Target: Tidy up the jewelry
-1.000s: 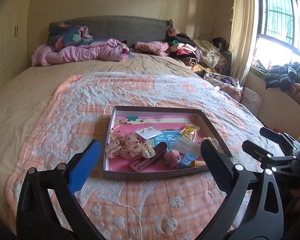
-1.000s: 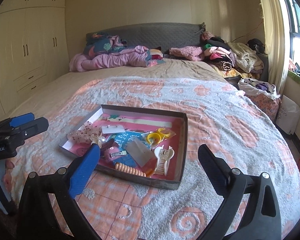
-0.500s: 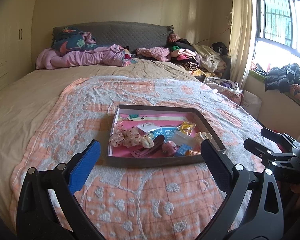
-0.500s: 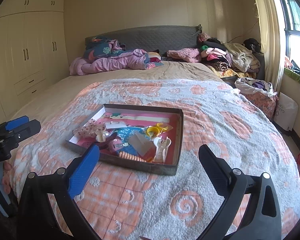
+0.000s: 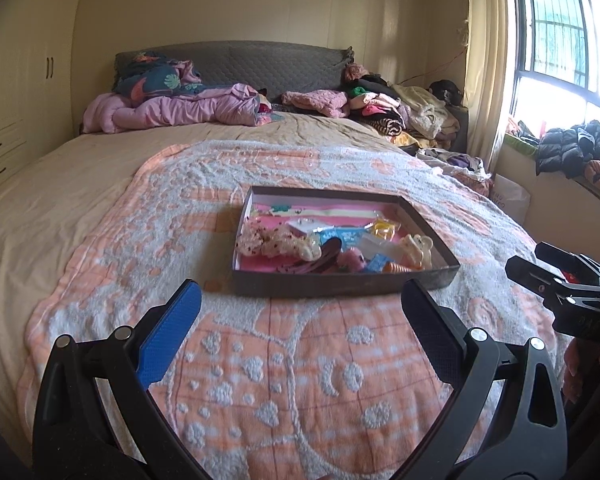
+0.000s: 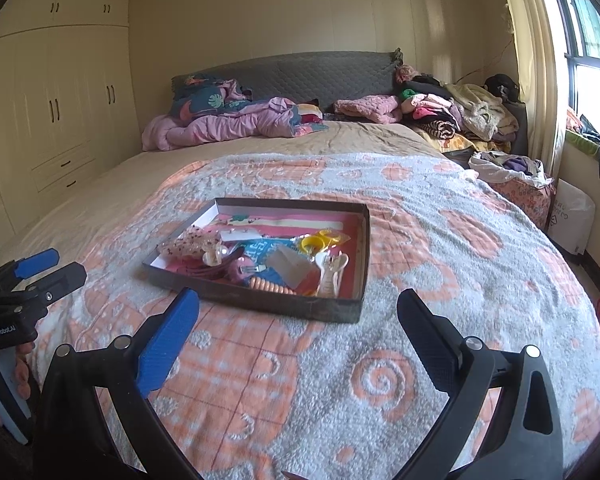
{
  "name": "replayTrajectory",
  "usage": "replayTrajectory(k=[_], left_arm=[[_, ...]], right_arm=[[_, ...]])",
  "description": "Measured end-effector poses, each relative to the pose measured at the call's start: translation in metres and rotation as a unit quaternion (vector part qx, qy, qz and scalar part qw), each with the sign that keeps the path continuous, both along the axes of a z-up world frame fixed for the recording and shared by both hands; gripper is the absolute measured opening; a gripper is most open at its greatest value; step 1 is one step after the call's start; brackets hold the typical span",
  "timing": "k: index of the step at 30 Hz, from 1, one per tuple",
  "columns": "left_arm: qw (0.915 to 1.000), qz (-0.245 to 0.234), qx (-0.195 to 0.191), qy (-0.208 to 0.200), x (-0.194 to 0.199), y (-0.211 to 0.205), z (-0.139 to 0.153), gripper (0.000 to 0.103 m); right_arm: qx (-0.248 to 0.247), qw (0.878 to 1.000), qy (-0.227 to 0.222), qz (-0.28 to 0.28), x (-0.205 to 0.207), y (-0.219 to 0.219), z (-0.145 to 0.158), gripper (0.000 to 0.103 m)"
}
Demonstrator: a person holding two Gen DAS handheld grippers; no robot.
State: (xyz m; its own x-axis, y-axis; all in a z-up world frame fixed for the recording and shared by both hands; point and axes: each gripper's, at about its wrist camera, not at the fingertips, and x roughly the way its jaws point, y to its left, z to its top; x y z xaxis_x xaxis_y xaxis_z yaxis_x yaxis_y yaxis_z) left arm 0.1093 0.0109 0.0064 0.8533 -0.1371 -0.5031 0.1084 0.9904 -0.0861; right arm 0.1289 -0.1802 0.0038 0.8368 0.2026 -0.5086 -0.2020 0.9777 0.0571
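Note:
A shallow dark tray (image 5: 340, 284) with a pink floor lies on the orange-and-grey blanket; it also shows in the right wrist view (image 6: 260, 300). It holds several hair accessories: a spotted scrunchie (image 5: 272, 242), a dark hair clip (image 5: 320, 260), a cream claw clip (image 6: 332, 270), a yellow piece (image 6: 320, 240) and an orange beaded clip (image 6: 270, 286). My left gripper (image 5: 300, 300) is open and empty, short of the tray's near wall. My right gripper (image 6: 298, 306) is open and empty, just before the tray's near right corner.
The bed's far end holds a purple quilt (image 5: 180, 110) and piled clothes (image 5: 392, 108). White wardrobes (image 6: 60, 112) stand at left. A window (image 5: 560, 40) and more clothes are at right. A white bag (image 6: 572, 216) sits on the floor.
Both grippers have drawn back and lowered from the tray, which now looks smaller and farther. Both stay open and empty.

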Motion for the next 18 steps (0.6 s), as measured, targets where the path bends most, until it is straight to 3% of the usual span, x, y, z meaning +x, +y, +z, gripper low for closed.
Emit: replayTrajectory(k=[18], left_arm=[[0.9996,0.013,-0.008,0.024,-0.022,0.004,-0.03,0.092]], right_arm=[[-0.01,1.0,0.013,-0.005,-0.032,0.004,-0.039,0.097]])
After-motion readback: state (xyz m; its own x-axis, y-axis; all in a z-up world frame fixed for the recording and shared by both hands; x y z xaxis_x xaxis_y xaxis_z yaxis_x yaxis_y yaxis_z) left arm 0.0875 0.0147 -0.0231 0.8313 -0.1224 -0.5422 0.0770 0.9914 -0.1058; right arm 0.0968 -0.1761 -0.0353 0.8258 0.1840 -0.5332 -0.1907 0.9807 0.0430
